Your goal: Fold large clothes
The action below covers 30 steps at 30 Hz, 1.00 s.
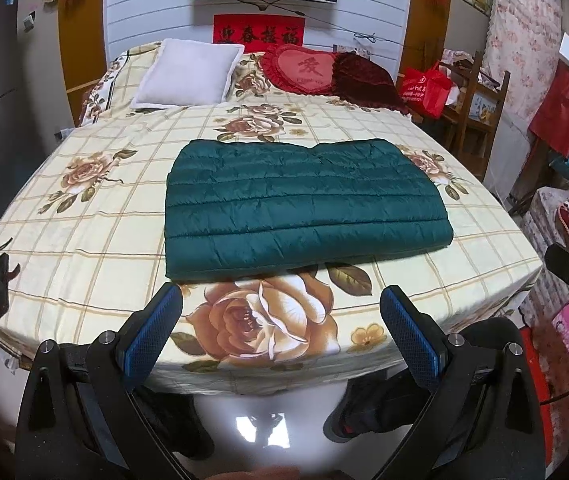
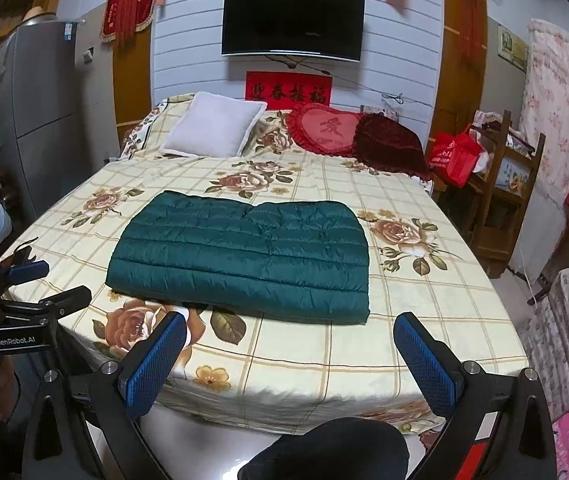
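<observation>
The green quilted jacket [image 1: 304, 204] lies flat in a tidy folded rectangle near the foot of the bed [image 1: 84, 240], suggesting the folding is done. The left gripper [image 1: 280, 320] and right gripper [image 2: 290, 350] hover off the mattress edge, spread wide, grasping nothing.

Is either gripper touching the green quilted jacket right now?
Apart. Both wrist views show the open left gripper and right gripper short of the folded jacket, bedsheet showing between.
</observation>
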Each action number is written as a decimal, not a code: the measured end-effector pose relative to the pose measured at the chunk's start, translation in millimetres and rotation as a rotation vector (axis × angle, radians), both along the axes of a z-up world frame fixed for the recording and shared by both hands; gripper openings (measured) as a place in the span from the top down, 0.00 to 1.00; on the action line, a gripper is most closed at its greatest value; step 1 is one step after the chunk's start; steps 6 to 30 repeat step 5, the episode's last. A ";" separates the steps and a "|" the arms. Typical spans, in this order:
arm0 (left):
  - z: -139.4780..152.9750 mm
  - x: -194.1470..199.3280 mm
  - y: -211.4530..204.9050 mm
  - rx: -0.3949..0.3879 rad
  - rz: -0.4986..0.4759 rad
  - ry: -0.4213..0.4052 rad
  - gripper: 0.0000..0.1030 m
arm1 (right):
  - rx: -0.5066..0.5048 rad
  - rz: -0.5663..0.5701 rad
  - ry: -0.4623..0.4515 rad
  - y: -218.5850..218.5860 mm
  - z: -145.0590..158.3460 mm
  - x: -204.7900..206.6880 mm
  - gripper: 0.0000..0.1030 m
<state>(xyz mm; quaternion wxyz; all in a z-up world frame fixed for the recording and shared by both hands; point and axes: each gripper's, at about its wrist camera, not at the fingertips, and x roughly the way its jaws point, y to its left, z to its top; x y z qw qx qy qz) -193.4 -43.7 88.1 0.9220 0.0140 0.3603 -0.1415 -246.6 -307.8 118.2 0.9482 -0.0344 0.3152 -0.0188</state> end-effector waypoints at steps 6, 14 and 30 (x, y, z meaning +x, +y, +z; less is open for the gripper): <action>-1.7 -0.2 -0.3 0.001 -0.003 0.001 0.03 | 0.012 -0.005 0.008 -3.1 -2.6 2.0 0.00; -1.7 -0.2 -0.3 0.001 -0.003 0.001 0.03 | 0.012 -0.005 0.008 -3.1 -2.6 2.0 0.00; -1.7 -0.2 -0.3 0.001 -0.003 0.001 0.03 | 0.012 -0.005 0.008 -3.1 -2.6 2.0 0.00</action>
